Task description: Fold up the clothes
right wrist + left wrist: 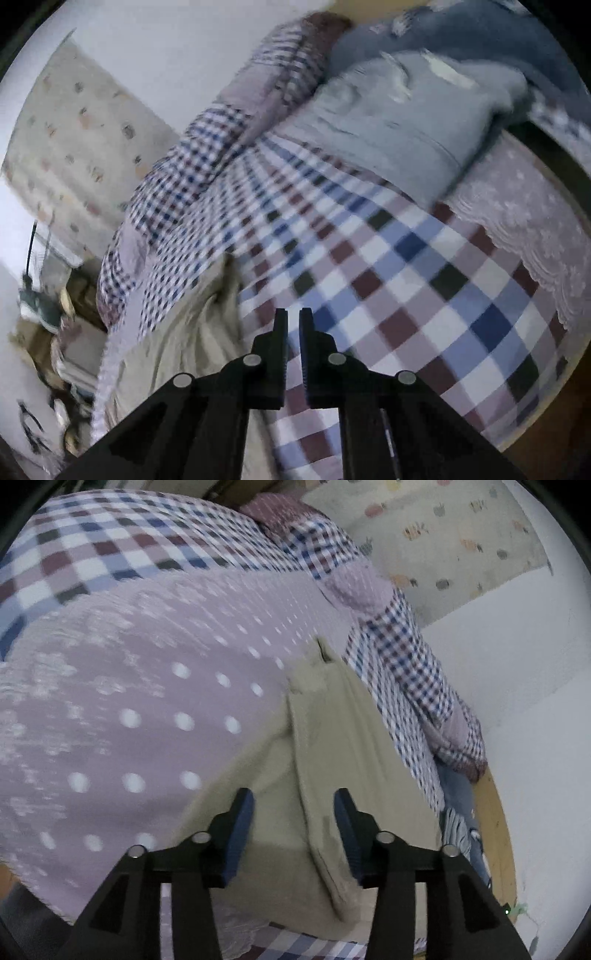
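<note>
1. My left gripper stands wide open, its blue-padded fingers on either side of a raised ridge in the beige cotton garment. Nothing is pinched between them.
2. My right gripper has its jaws drawn almost together, only a thin slit showing. Whether a layer of cloth is caught in that slit I cannot tell.
3. The beige garment lies directly under and ahead of my left gripper, on a bed. In the right wrist view it runs off to the left of my right gripper, rumpled.
4. Under it are a lilac polka-dot bedspread and a large-check blue, maroon and white blanket. Far ahead of my right gripper sits a pale blue denim garment, bunched up.
5. As I judge it, the step is working the beige garment along its ridge. Both a fold being set and one being taken up would look like this.
6. Closing on that ridge would call for catching its full thickness.
</note>
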A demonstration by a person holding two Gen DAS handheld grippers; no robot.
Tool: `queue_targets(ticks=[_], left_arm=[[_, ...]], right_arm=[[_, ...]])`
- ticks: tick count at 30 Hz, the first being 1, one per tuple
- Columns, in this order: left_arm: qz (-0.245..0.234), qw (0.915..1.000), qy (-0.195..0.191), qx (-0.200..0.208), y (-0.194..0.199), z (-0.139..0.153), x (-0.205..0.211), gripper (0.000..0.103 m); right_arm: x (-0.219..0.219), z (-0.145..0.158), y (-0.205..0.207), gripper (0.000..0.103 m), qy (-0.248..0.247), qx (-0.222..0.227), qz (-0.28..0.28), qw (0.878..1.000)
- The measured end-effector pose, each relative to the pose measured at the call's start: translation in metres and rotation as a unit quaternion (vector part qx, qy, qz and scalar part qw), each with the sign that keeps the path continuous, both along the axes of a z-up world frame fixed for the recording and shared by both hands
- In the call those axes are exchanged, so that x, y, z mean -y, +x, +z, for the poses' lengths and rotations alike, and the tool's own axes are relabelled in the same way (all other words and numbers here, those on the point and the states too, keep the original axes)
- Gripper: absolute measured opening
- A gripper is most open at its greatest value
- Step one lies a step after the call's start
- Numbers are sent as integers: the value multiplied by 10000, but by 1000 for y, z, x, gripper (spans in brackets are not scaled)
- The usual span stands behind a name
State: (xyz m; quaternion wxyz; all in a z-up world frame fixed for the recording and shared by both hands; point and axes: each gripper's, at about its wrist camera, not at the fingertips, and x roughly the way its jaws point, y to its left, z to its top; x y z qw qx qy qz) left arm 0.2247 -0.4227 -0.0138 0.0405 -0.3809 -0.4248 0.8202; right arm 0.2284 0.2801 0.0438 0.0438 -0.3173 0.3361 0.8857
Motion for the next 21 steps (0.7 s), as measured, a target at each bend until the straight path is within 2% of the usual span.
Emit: queue_targets(ticks=[4, 6, 9, 10, 12, 15, 16, 18, 19, 21], left_arm=[[251, 9996, 131, -9, 12, -2, 19, 57], [377, 9991, 196, -14, 18, -2, 29, 62], [443, 9985, 315, 3, 22, -6, 38, 68], [420, 9985, 349, 40, 23, -8, 40, 68], [370, 9984, 416, 121, 26, -13, 43, 68], [210, 9975, 652, 178, 27, -20, 45, 70], [101, 9969, 762, 167, 27, -22, 43, 71], [-160, 9949, 993, 122, 24, -25, 36, 79], [-320, 9936, 1080, 119, 21, -27, 32, 79], [-532, 9933, 1006, 198, 17, -29, 23, 79]], right_arm=[[59, 16, -9, 14, 638, 21, 431, 9970], [84, 22, -12, 20, 896, 20, 678, 9937], [125, 27, -8, 37, 1286, -124, 1046, 9861], [137, 28, -6, 46, 1386, -161, 1133, 9837], [158, 27, 2, 47, 1544, -172, 1275, 9796], [186, 19, 8, 57, 1638, -96, 1393, 9766], [193, 17, 13, 63, 1672, -108, 1408, 9758], [207, 16, 25, 69, 1774, -222, 1394, 9740], [213, 17, 33, 73, 1818, -286, 1380, 9732], [228, 17, 36, 74, 1813, -379, 1396, 9727]])
